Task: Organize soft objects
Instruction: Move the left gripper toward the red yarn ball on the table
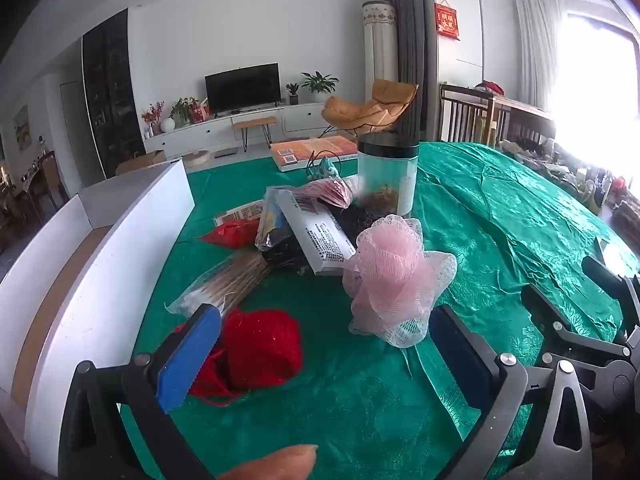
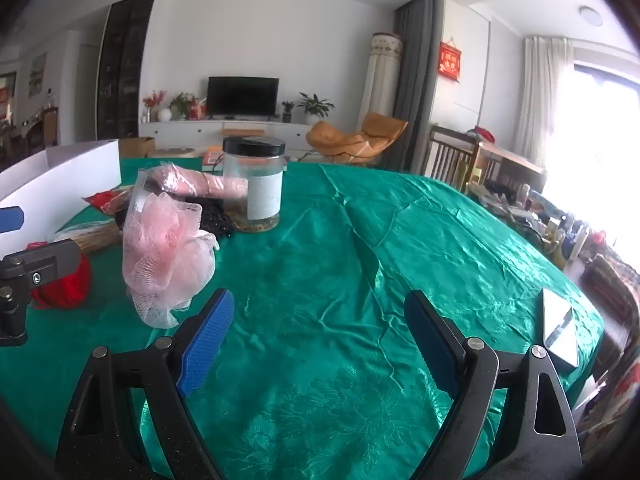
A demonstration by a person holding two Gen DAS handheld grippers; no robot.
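- The pink mesh bath pouf (image 1: 394,280) sat on the green satin tablecloth (image 1: 500,216), a loose ball of gathered netting, pale pink at its core and nearly white at the frilled edges (its lower ruffles spread flat against the cloth).
- Just to its left lay a ball of red yarn (image 1: 262,346), fuzzy and tightly wound, with loose strands trailing toward the near edge.
- Behind both was a heap of packets: a white box with printed text (image 1: 316,236), a red bag (image 1: 232,234), a bundle of thin sticks in clear wrap (image 1: 224,284), and something dark and beaded that I could not identify.
- A clear jar with a black lid (image 1: 387,176) stood upright behind the heap, with brownish contents at its bottom.
- A white open box (image 1: 120,240) ran along the table's left side.
- The left gripper (image 1: 326,338) was spread wide with nothing between its blue pads; the yarn lay just beyond its left finger and the pouf just beyond its right.
- The right gripper (image 2: 318,326) also stood released and empty over bare cloth, the pouf (image 2: 166,252) just beyond its left finger.
- A fingertip (image 1: 276,462) showed at the bottom of the left wrist view.
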